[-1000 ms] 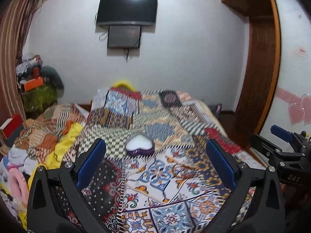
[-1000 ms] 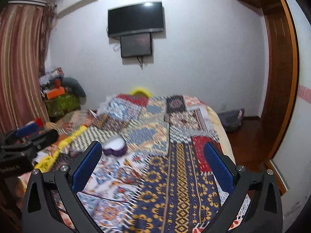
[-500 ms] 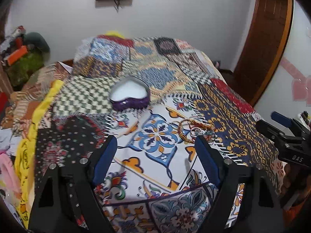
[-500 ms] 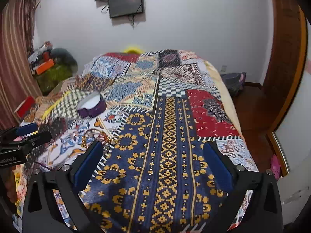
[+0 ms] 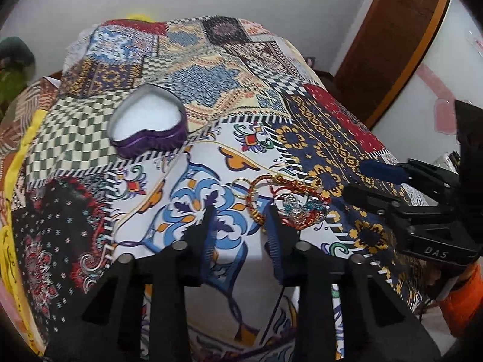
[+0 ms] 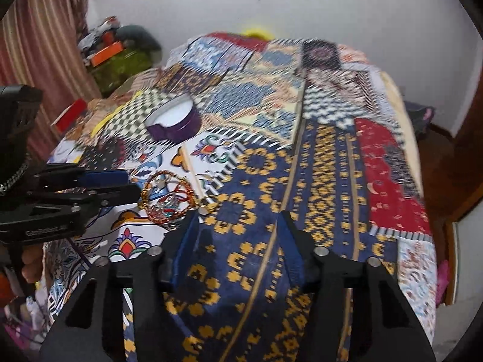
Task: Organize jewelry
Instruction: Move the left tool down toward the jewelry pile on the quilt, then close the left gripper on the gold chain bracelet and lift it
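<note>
A tangle of jewelry [image 5: 286, 199], with red and gold bangles, rings and blue beads, lies on the patchwork bedspread [image 5: 317, 126]. A thin gold chain [image 5: 241, 157] trails from it toward a purple heart-shaped box [image 5: 148, 123] with a white inside, which stands open farther back. My left gripper [image 5: 240, 220] is closing with only bedspread between its jaws, the jewelry just right of its right finger. My right gripper [image 6: 238, 220] is closing too over bare blue and yellow cloth, with the jewelry [image 6: 169, 199] at its left finger and the box [image 6: 175, 123] beyond.
Each gripper shows in the other's view: the right one [image 5: 380, 181], the left one [image 6: 102, 184], held by a hand [image 6: 30, 265]. A wooden door [image 5: 392, 45] stands right of the bed. Clutter [image 6: 114, 57] and a curtain [image 6: 39, 45] are on the left.
Both grippers have dropped toward the bed and tipped downward, and their jaws have narrowed. The wall and television have left the view; the jewelry now lies close to the fingertips.
</note>
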{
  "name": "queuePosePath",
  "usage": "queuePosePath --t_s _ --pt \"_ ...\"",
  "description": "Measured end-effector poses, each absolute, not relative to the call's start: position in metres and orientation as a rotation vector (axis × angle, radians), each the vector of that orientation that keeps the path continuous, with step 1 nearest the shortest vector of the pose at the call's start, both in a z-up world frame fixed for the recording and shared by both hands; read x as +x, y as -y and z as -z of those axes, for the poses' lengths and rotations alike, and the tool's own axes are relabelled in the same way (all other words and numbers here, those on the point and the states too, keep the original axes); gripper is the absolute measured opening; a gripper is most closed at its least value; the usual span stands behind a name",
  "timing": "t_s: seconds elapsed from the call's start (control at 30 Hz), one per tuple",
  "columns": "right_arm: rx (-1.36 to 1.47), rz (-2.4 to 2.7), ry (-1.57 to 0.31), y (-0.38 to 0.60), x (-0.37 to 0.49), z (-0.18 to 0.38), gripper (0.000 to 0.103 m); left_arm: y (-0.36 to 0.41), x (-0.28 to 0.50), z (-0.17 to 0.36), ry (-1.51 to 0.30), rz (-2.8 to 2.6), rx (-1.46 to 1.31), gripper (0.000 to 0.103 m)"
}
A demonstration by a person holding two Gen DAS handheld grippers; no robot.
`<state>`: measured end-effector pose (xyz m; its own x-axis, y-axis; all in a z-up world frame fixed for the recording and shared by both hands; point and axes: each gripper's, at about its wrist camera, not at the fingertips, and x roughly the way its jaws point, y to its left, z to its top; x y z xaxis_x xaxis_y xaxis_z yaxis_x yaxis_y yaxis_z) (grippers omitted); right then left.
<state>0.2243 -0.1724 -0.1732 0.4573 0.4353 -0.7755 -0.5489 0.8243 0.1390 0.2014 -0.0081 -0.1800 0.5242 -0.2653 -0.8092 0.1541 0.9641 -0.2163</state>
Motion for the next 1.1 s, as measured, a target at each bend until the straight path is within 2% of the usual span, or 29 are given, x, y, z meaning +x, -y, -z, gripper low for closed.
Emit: queuePosePath --t_s 0.1,0.23,0.33,0.47,0.93,1.03,1.1 --pt "-0.151 -0.639 -0.942 0.166 0.229 0.179 0.037 0.010 0.205 0.182 -0.995 0.268 -0.129 0.024" --pt "-0.158 -0.666 -0.965 0.160 0.235 0.183 0.033 0.010 0.210 0.185 -0.999 0.281 -0.141 0.019" --pt "-0.181 -0.669 -0.963 0.155 0.237 0.184 0.032 0.011 0.215 0.189 -1.009 0.300 -0.151 0.011" --pt "-0.222 -0.667 -0.960 0.147 0.240 0.186 0.024 0.016 0.214 0.191 -0.998 0.302 -0.129 0.010" --pt "-0.278 -0.668 -0.951 0.132 0.241 0.185 0.023 0.010 0.205 0.177 -0.911 0.274 -0.107 0.008" --pt "-0.292 -0.665 -0.944 0.127 0.241 0.187 0.023 0.006 0.202 0.170 -0.888 0.269 -0.106 0.003" --pt "-0.284 -0.662 -0.943 0.127 0.242 0.188 0.019 0.004 0.200 0.167 -0.879 0.266 -0.105 0.003"
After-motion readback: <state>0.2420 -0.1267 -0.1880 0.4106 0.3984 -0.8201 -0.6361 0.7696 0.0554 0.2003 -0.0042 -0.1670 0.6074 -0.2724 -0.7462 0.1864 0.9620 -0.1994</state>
